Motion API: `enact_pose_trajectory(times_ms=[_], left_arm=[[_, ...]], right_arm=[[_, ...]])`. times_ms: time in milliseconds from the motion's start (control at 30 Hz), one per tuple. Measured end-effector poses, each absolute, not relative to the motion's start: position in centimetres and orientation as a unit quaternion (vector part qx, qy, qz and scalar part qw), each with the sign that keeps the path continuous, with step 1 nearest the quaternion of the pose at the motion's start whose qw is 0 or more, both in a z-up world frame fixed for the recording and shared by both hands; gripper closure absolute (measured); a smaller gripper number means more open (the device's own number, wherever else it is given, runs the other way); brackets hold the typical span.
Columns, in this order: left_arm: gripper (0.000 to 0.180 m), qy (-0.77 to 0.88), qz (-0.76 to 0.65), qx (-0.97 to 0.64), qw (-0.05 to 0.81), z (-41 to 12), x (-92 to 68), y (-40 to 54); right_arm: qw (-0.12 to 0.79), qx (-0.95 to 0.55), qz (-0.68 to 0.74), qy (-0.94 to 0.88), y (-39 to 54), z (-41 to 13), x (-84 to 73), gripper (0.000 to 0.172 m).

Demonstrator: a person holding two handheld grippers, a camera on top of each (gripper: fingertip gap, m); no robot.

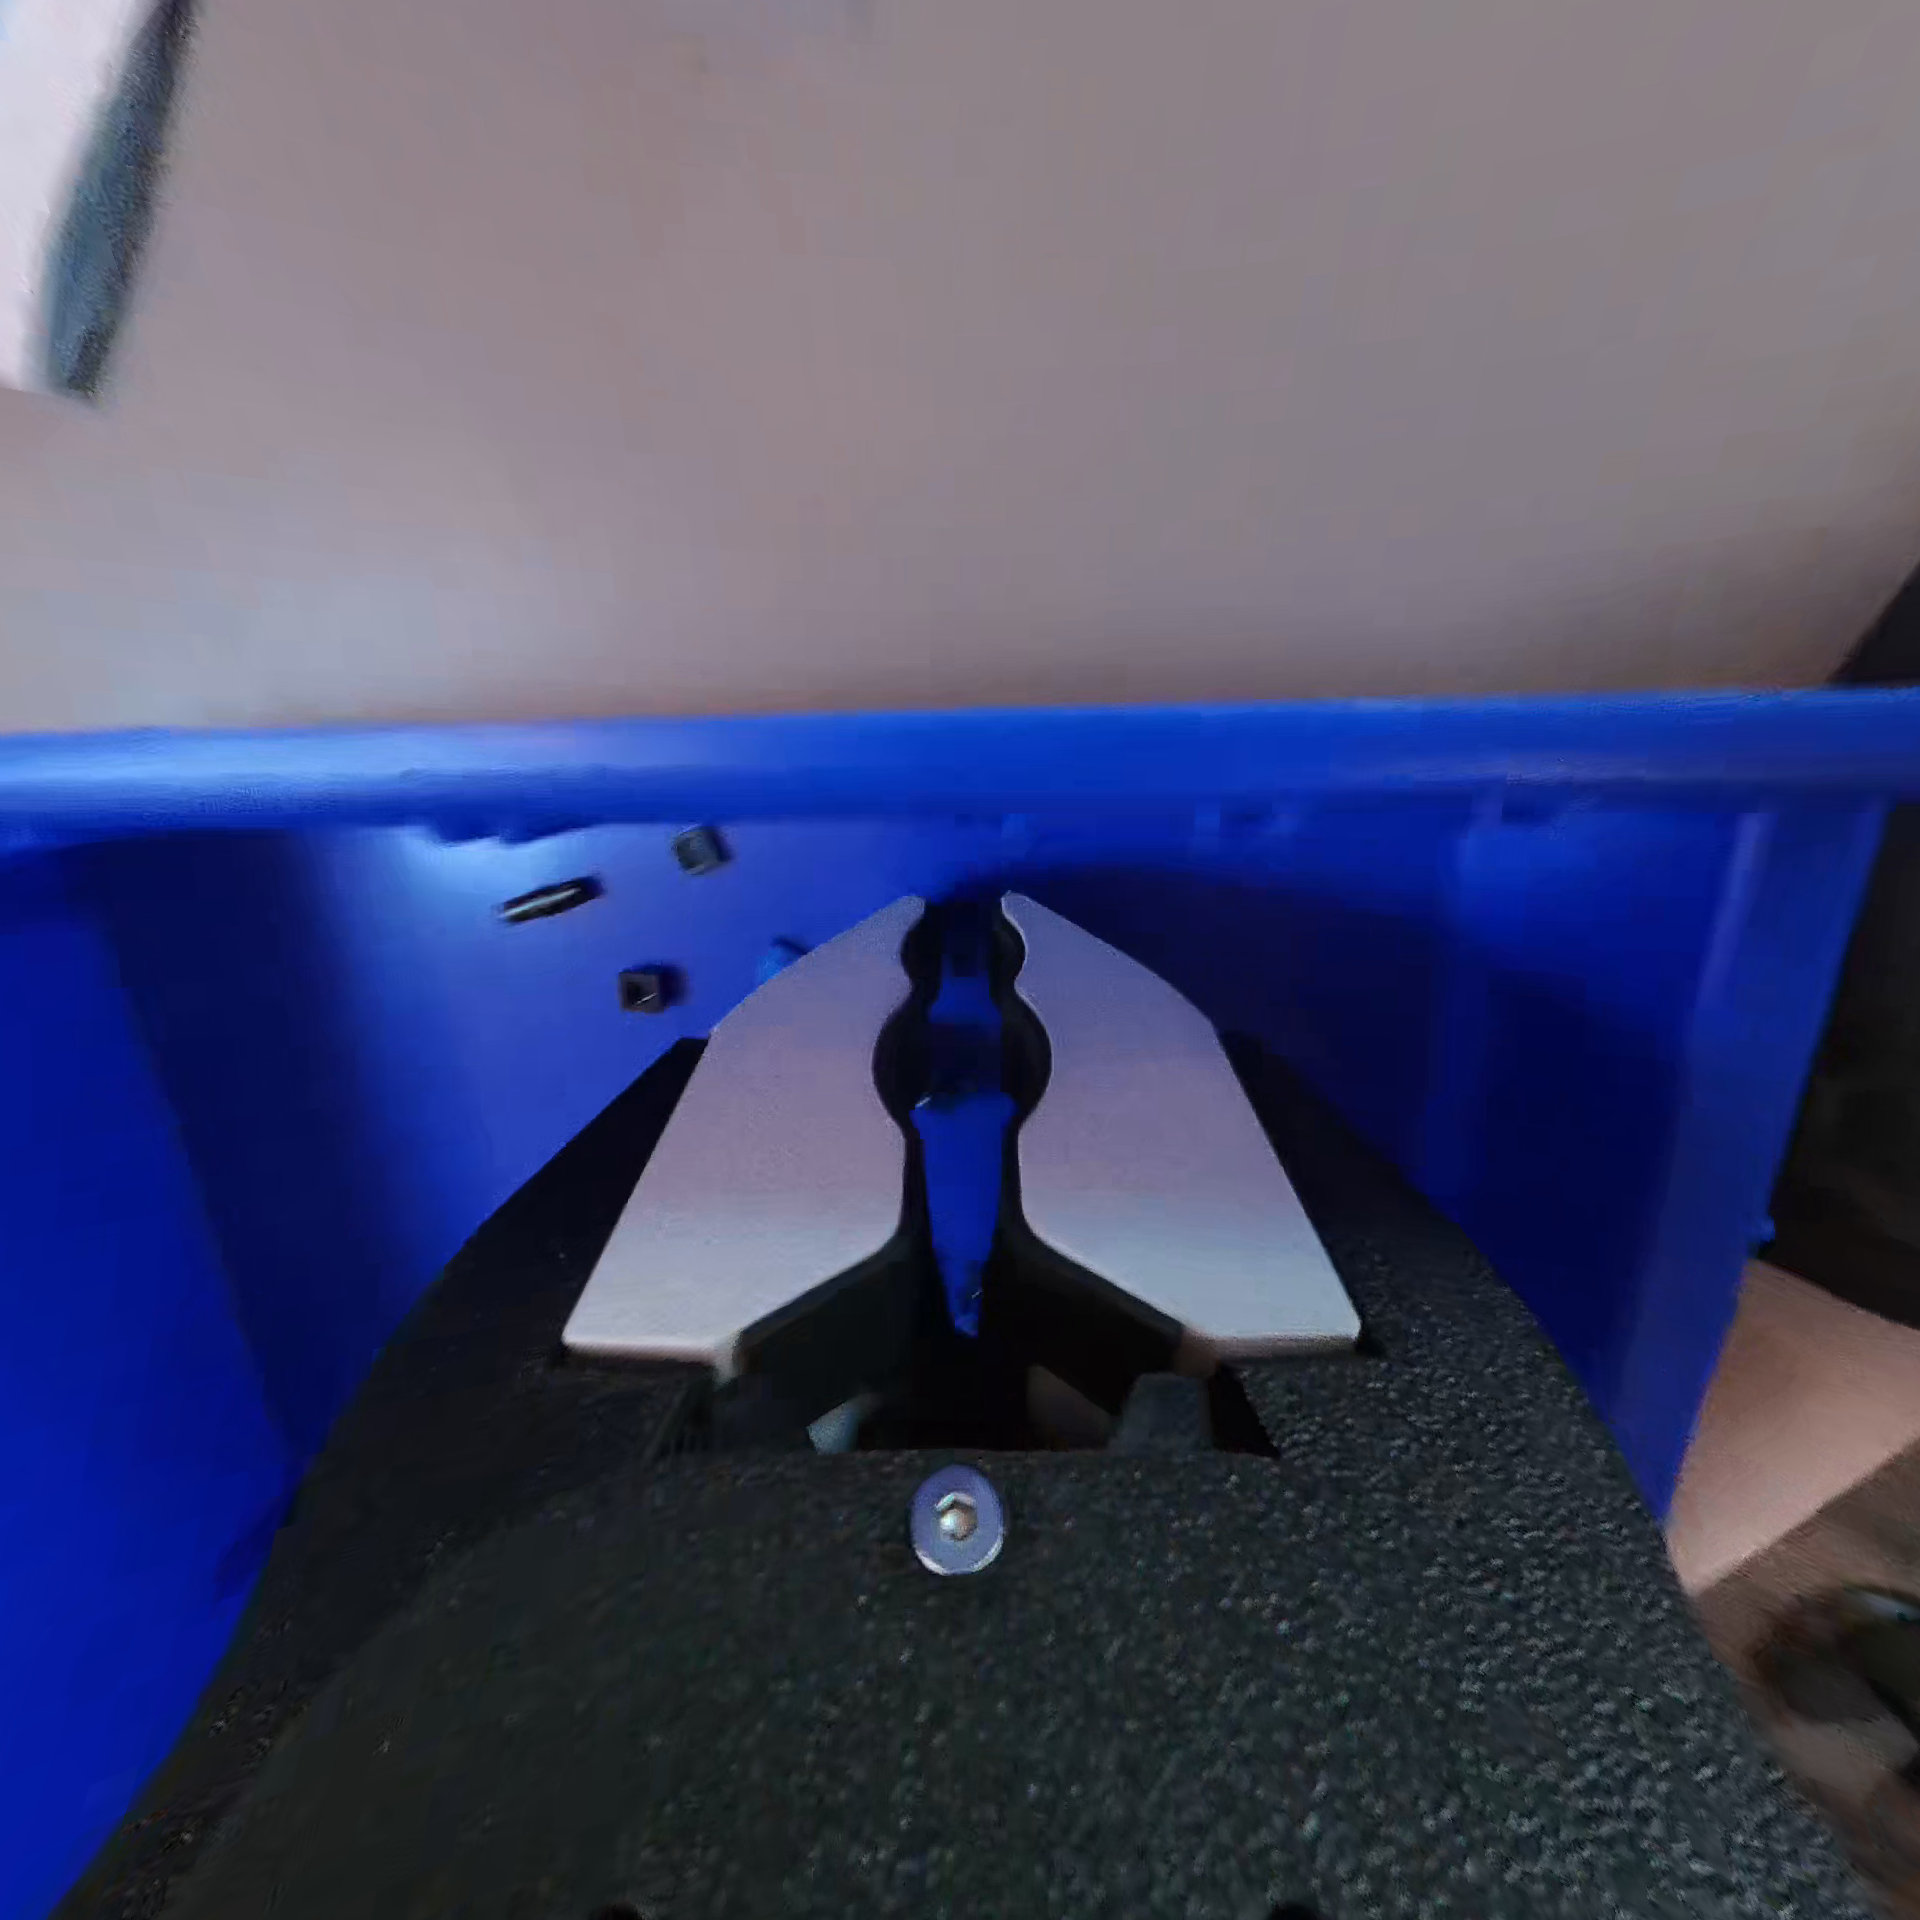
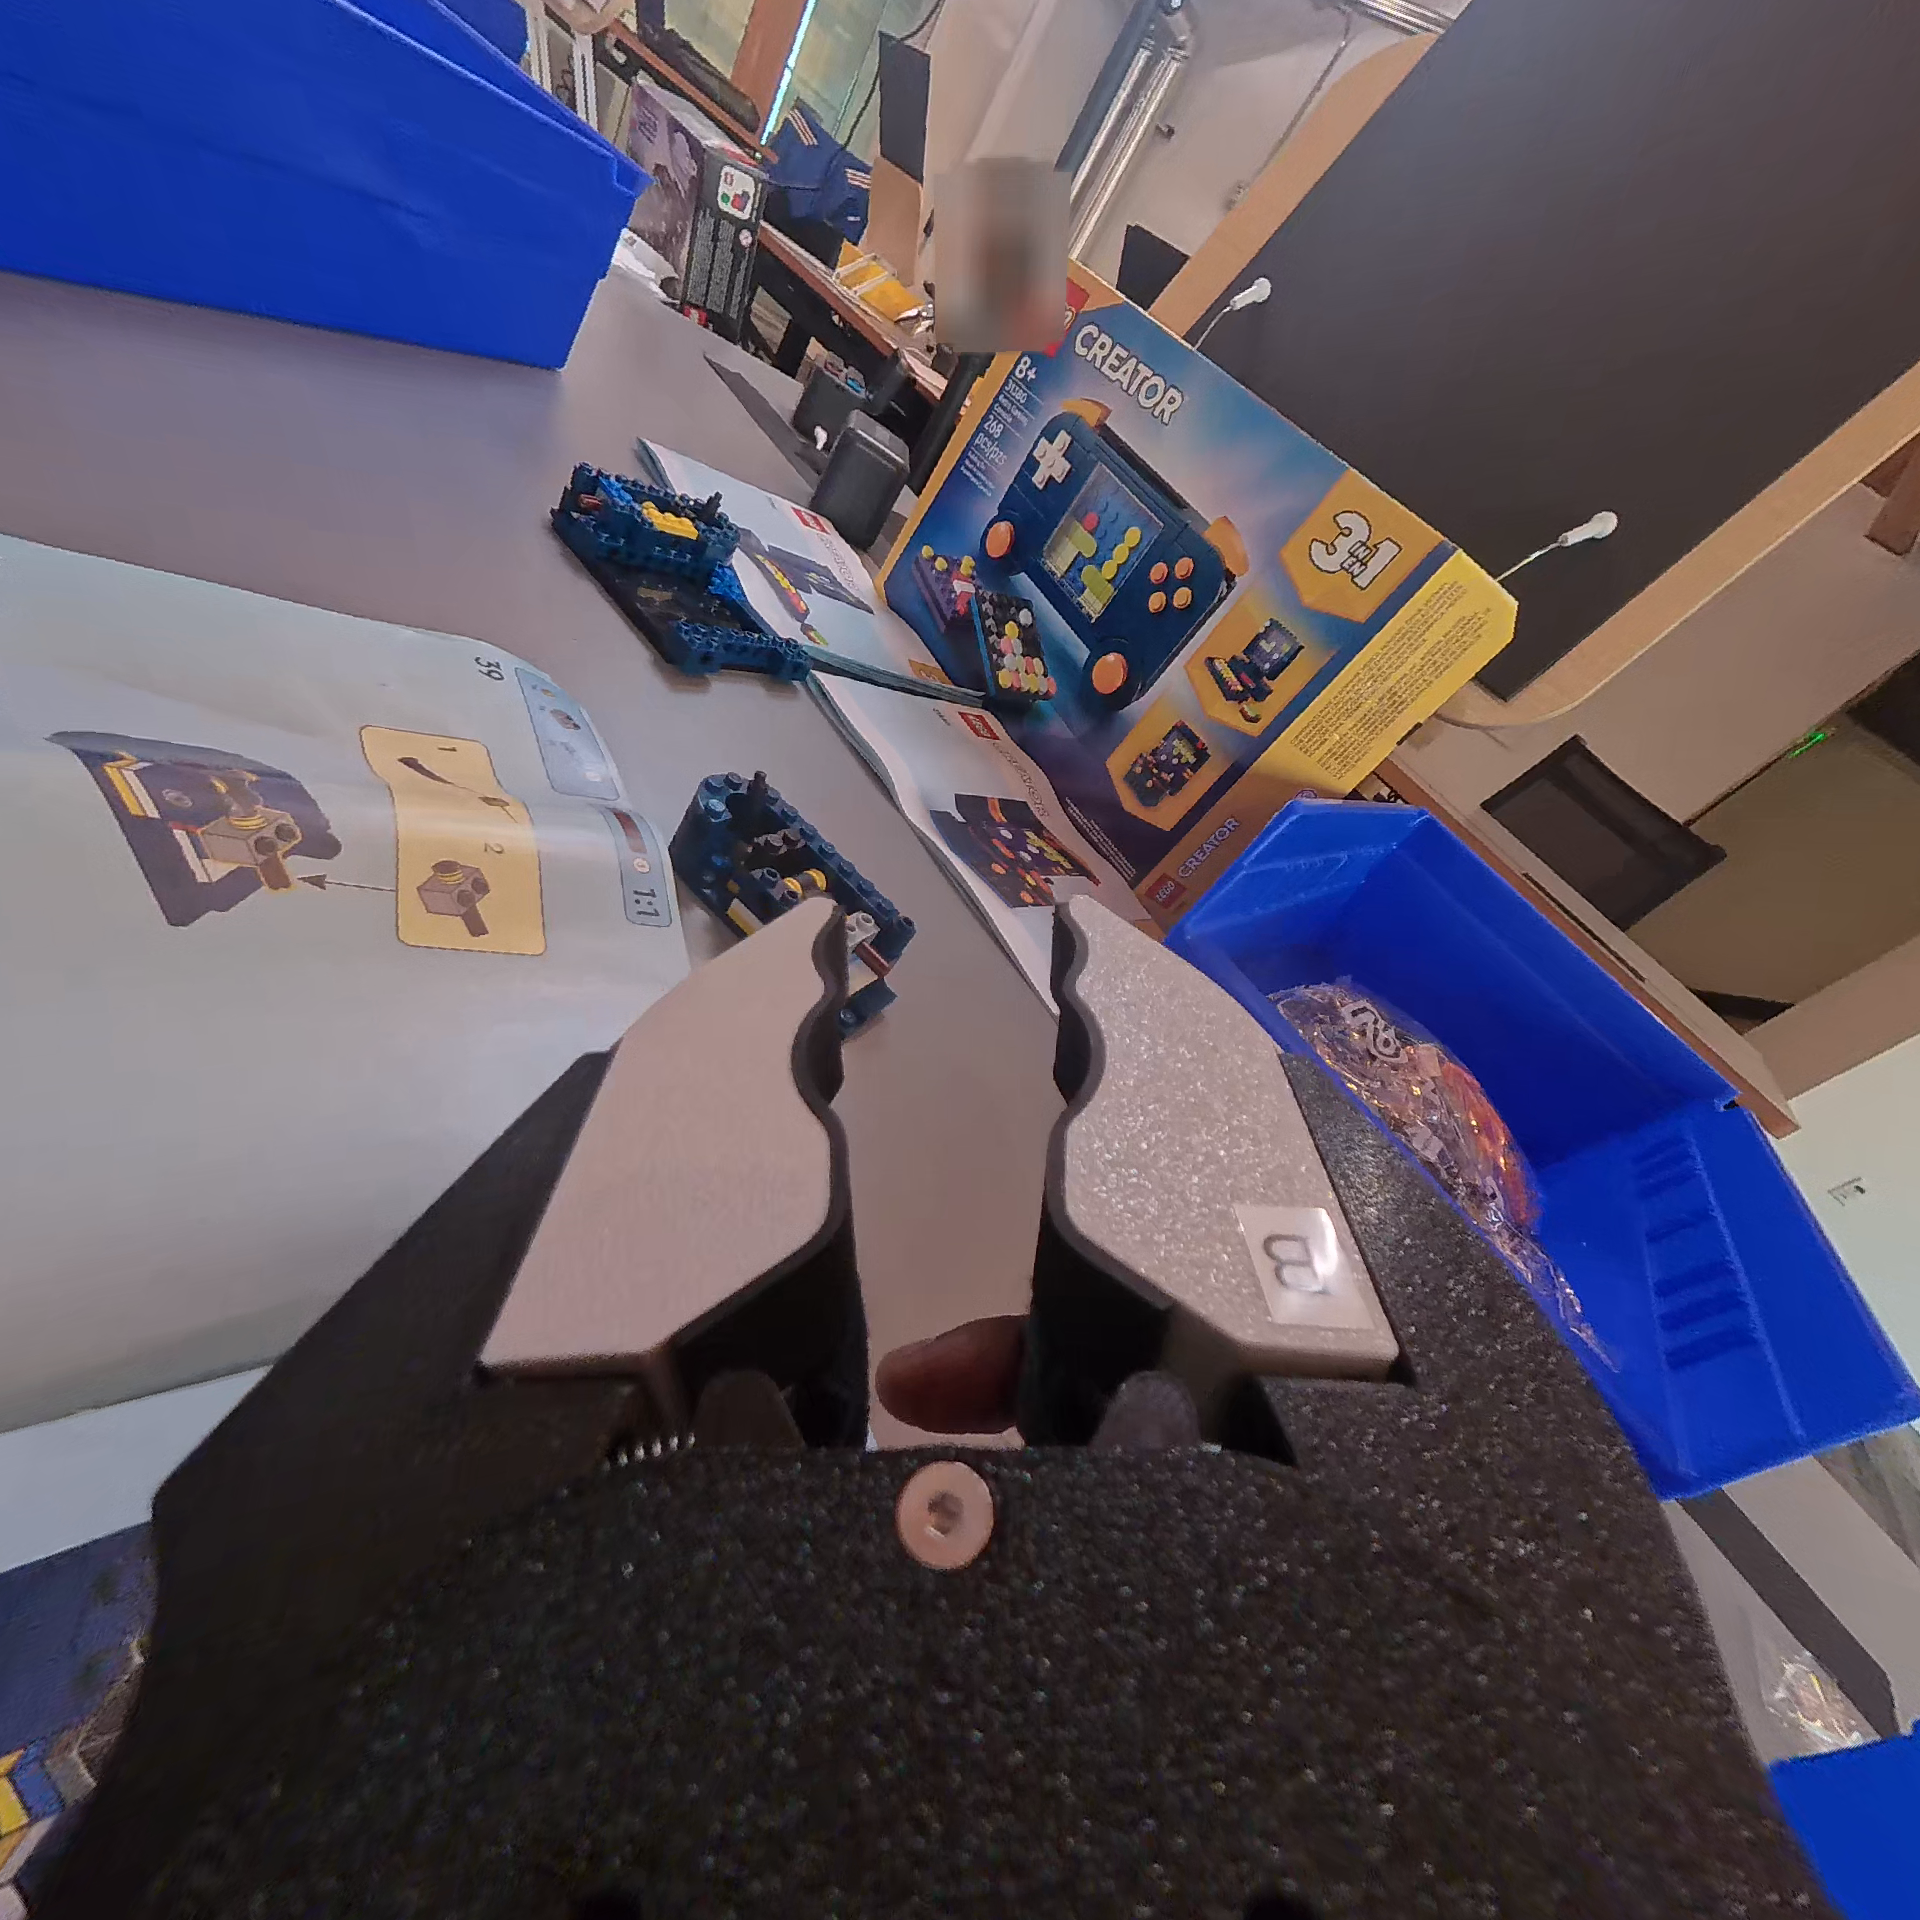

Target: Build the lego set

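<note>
though unseen rightward, black bits (image 1: 649,987) inside bin (image 1: 935,769)

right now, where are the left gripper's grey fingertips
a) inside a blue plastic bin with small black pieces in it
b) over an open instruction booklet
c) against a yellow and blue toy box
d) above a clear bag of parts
a: in the left wrist view the left gripper reaches into the blue plastic bin, its walls all around, with small black pieces lying left of the fingertips.
</note>
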State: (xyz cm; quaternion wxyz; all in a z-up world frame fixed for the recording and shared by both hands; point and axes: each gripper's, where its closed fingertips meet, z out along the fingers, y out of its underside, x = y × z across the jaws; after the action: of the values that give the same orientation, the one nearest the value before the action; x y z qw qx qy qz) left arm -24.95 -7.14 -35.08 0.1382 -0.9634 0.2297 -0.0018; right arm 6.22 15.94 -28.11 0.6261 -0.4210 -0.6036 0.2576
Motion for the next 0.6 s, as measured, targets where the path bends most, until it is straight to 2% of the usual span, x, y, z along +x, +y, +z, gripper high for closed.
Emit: enact_pose_trajectory(times_ms=[100, 167, 233, 300, 433, 600], left_arm=[[0.173, 0.177, 0.085, -0.953, 0.230, -30.6, -26.8, -5.9], [0.173, 0.137, 0.135, -0.917, 0.350, -25.1, -26.4, -5.2], [0.173, 0.123, 0.138, -0.860, 0.476, -19.5, -23.0, -5.3], [0.173, 0.152, 0.100, -0.825, 0.536, -16.9, -17.6, -5.9], [0.173, 0.240, 0.042, -0.848, 0.471, -21.6, -8.1, -5.2], [0.173, 0.267, 0.109, -0.902, 0.319, -30.7, -6.8, -3.5]], right_arm=[[0.642, -0.434, 0.254, -0.579, 16.9, -27.3, 6.8, 0.134], [0.666, -0.445, 0.280, -0.530, 17.9, -25.7, 7.8, 0.135], [0.687, -0.458, 0.313, -0.469, 19.1, -24.0, 9.2, 0.136], [0.699, -0.478, 0.338, -0.410, 20.4, -23.1, 10.5, 0.138], [0.702, -0.493, 0.364, -0.363, 21.4, -22.3, 11.7, 0.139], [0.712, -0.479, 0.338, -0.387, 20.9, -22.0, 11.6, 0.139]])
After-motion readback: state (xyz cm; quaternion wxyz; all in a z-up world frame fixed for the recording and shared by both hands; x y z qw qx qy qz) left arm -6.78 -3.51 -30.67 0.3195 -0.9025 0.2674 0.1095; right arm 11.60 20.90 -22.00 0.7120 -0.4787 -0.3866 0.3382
